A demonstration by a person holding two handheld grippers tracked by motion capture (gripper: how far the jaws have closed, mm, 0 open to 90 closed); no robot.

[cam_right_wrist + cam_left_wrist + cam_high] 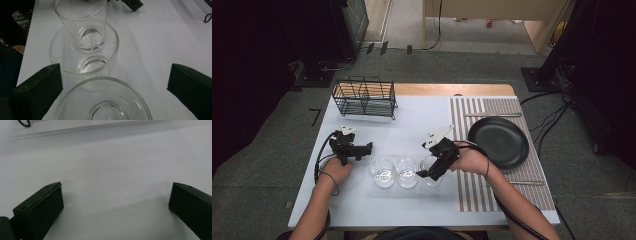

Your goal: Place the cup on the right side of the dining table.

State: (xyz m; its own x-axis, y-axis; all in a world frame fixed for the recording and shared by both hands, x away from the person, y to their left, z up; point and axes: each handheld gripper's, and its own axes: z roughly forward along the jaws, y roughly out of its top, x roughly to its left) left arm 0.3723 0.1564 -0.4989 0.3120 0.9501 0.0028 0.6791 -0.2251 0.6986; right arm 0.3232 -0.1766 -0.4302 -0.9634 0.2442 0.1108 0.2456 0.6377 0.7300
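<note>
Three clear glasses (406,172) (in a row), one black plate (498,141), one wire rack (364,97).

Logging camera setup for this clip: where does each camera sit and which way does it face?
High view: above the near table edge, looking forward and down; forearms, left tongs, right tongs.
Left gripper view: on the left tongs, facing bare table; open jaws.
Right gripper view: on the right tongs, along three glasses; open jaws.
Shared: the glasses.

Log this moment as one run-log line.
right tongs: open, at nearest glass | left tongs: open over bare table | three glasses in row | dish rack, black plate untouched
</note>
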